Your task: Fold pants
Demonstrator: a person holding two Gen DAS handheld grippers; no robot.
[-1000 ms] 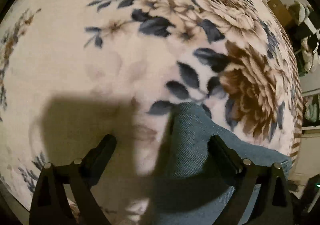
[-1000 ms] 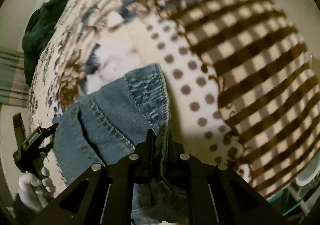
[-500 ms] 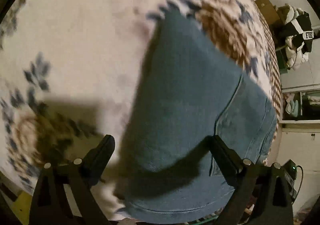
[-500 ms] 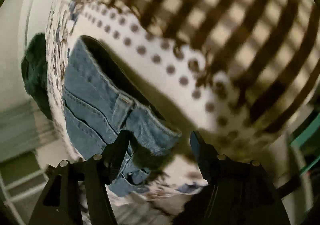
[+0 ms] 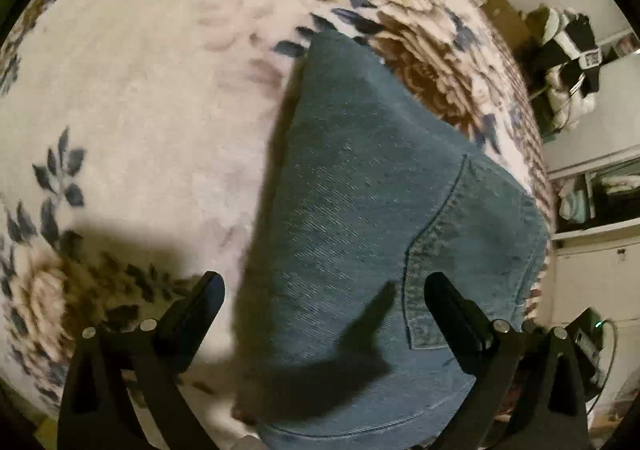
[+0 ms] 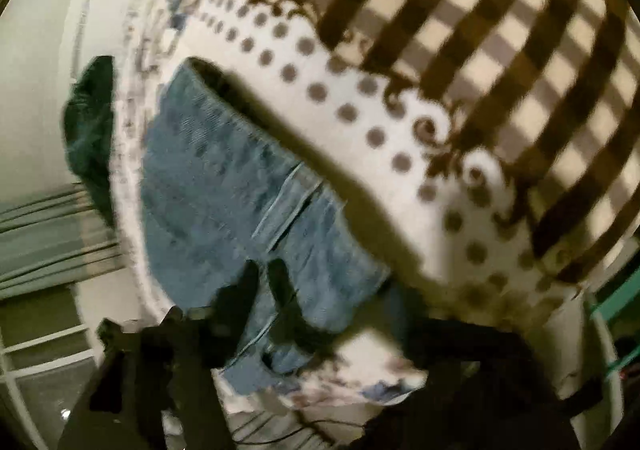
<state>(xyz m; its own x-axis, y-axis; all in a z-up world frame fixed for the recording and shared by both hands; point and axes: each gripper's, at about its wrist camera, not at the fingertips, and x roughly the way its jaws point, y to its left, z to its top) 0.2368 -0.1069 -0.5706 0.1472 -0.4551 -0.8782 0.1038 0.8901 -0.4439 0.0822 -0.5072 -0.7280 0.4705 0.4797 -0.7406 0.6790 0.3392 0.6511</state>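
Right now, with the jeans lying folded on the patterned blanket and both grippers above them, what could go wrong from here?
1. The jeans reach close to the blanket's near edge, so a careless tug could drag them off.
2. The right gripper is opening over the denim; its blurred fingers sit so near the cloth that a seam could snag.
3. The left gripper straddles the denim with jaws wide, so closing might bunch several layers.

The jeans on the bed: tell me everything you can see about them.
The jeans are mid-blue denim, folded into a compact stack and lying flat on a cream blanket printed with brown flowers and dark leaves. A back pocket with stitched edges faces up, and a lighter seam and thick edge show in the right wrist view. The left claw hangs open over them, not gripping. The right claw is blurred, its jaws opening, with nothing pinched. Dark shadows fall across the denim.
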